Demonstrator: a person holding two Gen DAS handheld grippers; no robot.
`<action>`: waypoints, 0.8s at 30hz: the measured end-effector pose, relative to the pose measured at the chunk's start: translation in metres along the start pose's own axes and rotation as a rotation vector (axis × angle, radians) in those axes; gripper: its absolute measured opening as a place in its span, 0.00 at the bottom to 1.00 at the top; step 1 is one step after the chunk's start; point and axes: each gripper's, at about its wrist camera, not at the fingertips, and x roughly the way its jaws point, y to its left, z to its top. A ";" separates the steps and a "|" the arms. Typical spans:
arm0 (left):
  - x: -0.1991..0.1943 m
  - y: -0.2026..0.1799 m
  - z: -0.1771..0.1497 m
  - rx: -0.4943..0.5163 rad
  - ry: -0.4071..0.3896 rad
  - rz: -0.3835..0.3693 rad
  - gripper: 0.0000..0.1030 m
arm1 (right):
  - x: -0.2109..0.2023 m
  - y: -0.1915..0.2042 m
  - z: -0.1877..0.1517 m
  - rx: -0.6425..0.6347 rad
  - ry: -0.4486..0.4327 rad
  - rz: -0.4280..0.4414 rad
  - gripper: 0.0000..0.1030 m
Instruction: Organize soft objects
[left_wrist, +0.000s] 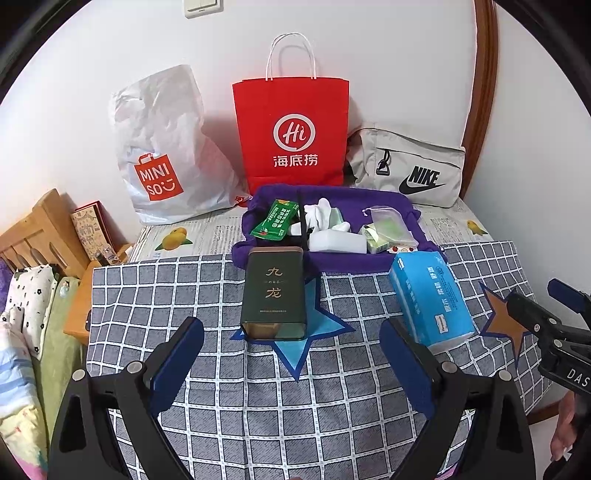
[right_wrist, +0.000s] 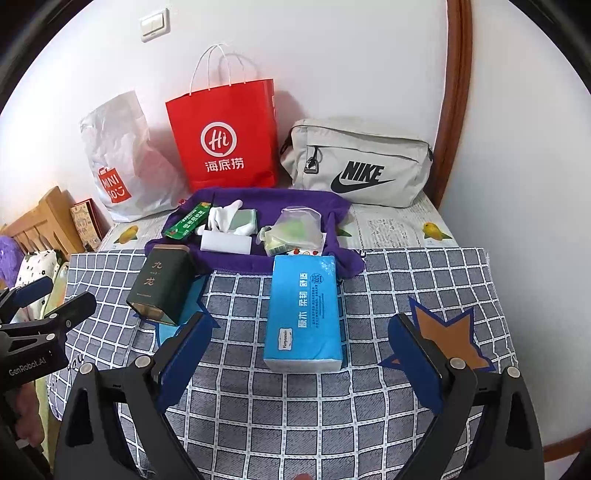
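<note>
Going left to right along the wall: a white MINISO plastic bag (left_wrist: 159, 162), a red Haidilao paper bag (left_wrist: 291, 133) standing upright, and a grey Nike pouch (left_wrist: 410, 166), all at the back of the table (right_wrist: 295, 406) with its checked cloth. In front of them a purple cloth (right_wrist: 255, 258) is spread out with a little heap on it: a green sachet (left_wrist: 275, 219), white gloves (right_wrist: 225, 214), a white foam block (right_wrist: 226, 243) and a clear drawstring pouch (right_wrist: 299, 225) with green packets inside. A dark green tea tin (left_wrist: 275, 291) lies at the cloth's left front edge, and a blue tissue pack (right_wrist: 303, 314) lies at its right front edge. The left gripper (left_wrist: 291, 360) is spread wide and empty, pointed at the tin; the right gripper (right_wrist: 299, 356) is likewise wide and empty, just short of the tissue pack. Honestly can't tell how far along this is. The soft bits are gathered on the cloth, the tissues sit outside it, and whether anything goes in the bags isn't settled here.
</note>
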 end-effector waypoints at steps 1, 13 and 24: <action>0.000 0.000 0.000 0.001 0.001 0.000 0.94 | 0.000 0.000 0.000 -0.002 -0.001 0.000 0.93; -0.003 0.001 0.001 0.004 -0.002 0.003 0.94 | -0.004 0.001 0.001 0.000 -0.005 0.006 0.93; -0.006 0.001 0.002 0.003 -0.003 0.005 0.94 | -0.007 0.004 0.000 -0.001 -0.007 0.009 0.93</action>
